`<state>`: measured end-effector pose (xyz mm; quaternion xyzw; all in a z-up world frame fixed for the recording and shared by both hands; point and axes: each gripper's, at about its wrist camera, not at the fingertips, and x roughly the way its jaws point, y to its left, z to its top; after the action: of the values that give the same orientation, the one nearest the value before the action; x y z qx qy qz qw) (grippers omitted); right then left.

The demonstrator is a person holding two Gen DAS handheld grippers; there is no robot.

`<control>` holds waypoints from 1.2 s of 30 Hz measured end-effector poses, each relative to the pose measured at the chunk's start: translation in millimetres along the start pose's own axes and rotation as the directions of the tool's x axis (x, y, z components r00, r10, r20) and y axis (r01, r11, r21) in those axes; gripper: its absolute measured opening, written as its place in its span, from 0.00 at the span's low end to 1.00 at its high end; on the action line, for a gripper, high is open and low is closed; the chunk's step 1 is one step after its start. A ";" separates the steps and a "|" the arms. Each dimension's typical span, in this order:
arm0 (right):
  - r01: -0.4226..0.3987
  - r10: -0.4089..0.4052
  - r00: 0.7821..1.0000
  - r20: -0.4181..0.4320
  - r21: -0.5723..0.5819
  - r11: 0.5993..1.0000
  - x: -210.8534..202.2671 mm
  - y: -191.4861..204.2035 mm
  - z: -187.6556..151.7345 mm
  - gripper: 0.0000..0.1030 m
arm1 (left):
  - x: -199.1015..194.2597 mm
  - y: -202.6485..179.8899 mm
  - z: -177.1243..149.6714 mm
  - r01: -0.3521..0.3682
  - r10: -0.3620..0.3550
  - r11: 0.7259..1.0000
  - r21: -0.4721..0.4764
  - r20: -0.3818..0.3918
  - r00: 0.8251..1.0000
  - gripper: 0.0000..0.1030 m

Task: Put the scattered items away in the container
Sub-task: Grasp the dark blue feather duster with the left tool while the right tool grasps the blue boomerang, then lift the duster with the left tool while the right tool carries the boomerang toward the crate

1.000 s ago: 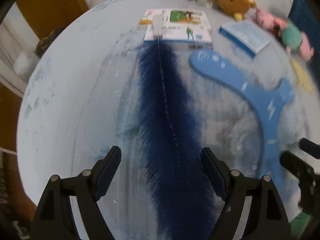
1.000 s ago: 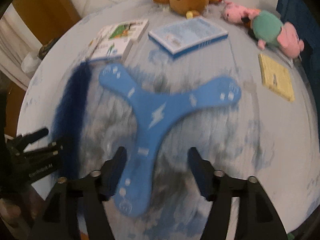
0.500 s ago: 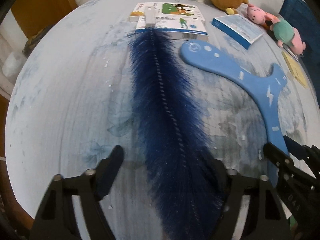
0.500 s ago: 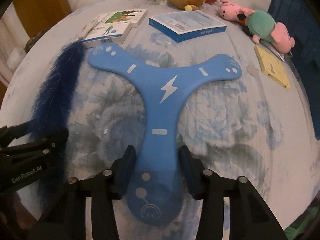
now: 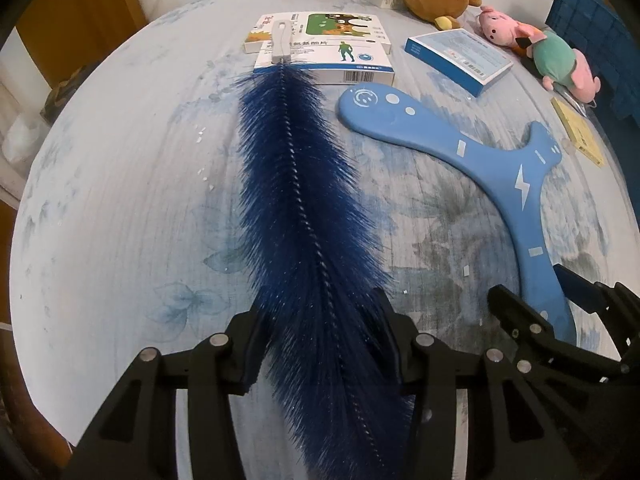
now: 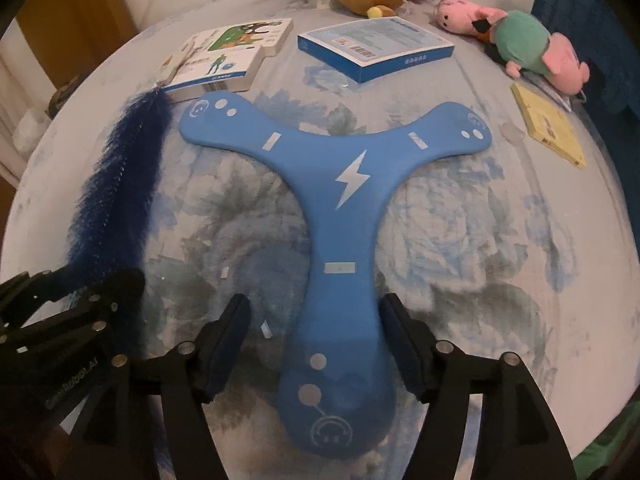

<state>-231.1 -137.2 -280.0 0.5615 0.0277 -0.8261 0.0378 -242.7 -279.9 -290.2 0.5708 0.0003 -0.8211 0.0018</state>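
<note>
Left gripper (image 5: pixel 320 344) fingers have closed onto the brush (image 5: pixel 304 208); right gripper (image 6: pixel 316 344) fingers, reopened, straddle the boomerang (image 6: pixel 340 208) unheld.

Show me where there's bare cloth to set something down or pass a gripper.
Free: the wide stretch left of the blue bottle brush, and the patch right of the boomerang, below the yellow pad. Crowded: the far edge, with the boxes, blue book and plush toys side by side.
</note>
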 end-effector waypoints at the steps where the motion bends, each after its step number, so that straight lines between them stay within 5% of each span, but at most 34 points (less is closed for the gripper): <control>1: 0.000 0.000 1.000 0.001 -0.002 1.000 -0.6 -1.1 -0.4 0.56 | 0.1 -4.0 0.8 0.001 -0.001 1.000 -0.001 -0.003 1.000 0.30; 2: -0.003 0.003 1.000 0.001 -0.002 1.000 -1.4 -2.9 -0.9 0.40 | 0.9 -8.7 1.0 0.010 -0.010 1.000 -0.002 -0.010 1.000 0.22; 12: -0.016 0.016 1.000 0.014 -0.015 1.000 -8.2 -8.3 -4.7 0.40 | -15.9 -45.2 12.0 0.011 -0.012 1.000 0.015 0.070 0.998 0.19; 18: -0.044 0.044 0.996 0.083 -0.001 0.999 -47.1 -18.3 -4.1 0.40 | -33.7 -66.8 21.1 0.012 -0.015 1.000 0.023 0.129 0.992 0.19; 19: -0.042 0.042 0.994 0.099 0.000 0.999 -54.5 -20.0 -3.3 0.37 | -36.7 -70.4 22.7 0.013 -0.016 1.000 0.024 0.139 0.990 0.19; 23: -0.037 0.036 0.990 0.139 0.007 0.999 -78.5 -26.9 0.2 0.01 | -53.5 -74.4 23.4 0.020 -0.026 0.999 0.040 0.166 0.986 0.19; 28: -0.137 0.132 0.990 0.052 0.110 0.984 -56.3 -46.9 -12.2 0.01 | -36.9 -76.7 23.6 0.017 -0.024 0.999 0.051 0.131 0.991 0.19; 33: -0.134 0.130 0.991 0.036 0.149 0.980 -33.4 -52.7 -13.6 0.06 | -15.1 -49.8 6.9 0.006 -0.009 0.999 0.036 0.083 0.997 0.19; 36: -0.129 0.124 0.991 0.040 0.141 0.982 -17.2 -45.2 -3.0 0.40 | -3.5 -35.3 -2.6 0.003 -0.005 1.000 0.027 0.062 0.998 0.19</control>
<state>-226.3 -91.4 -265.0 0.5506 -0.0680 -0.8304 0.0502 -239.2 -244.6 -287.8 0.5452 -0.0095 -0.8382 -0.0076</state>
